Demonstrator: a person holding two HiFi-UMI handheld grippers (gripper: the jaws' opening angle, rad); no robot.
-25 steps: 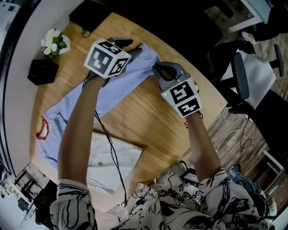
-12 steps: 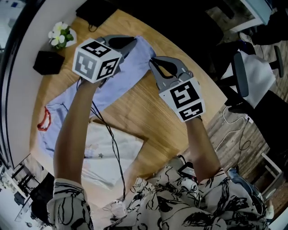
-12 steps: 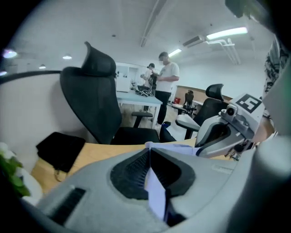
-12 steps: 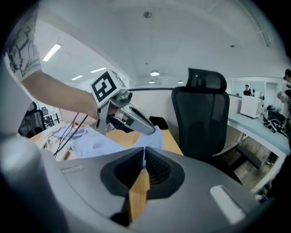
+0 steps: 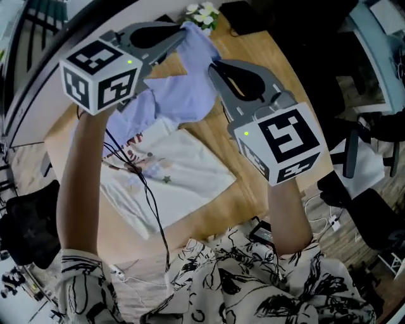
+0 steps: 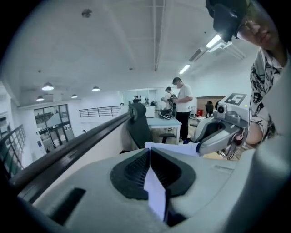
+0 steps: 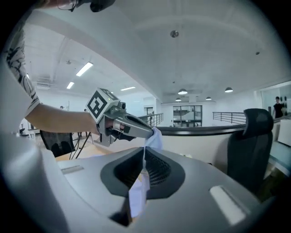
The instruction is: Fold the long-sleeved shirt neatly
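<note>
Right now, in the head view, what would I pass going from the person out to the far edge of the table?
patterned top → white cloth → blue shirt → white flowers

Shirt (image 5: 183,95): pale blue cloth, thin, matt, creased.
White garment (image 5: 183,177): matt cloth.
Tabletop (image 5: 278,66): smooth pale wood.
Left gripper (image 6: 149,150), right gripper (image 7: 144,151): matt grey plastic, jaws lined with ribbed black pads.

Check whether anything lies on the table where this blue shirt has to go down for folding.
Yes: a white garment lies spread on the table, partly under the lifted blue shirt, which hangs from the left gripper and right gripper, both shut on it.
</note>
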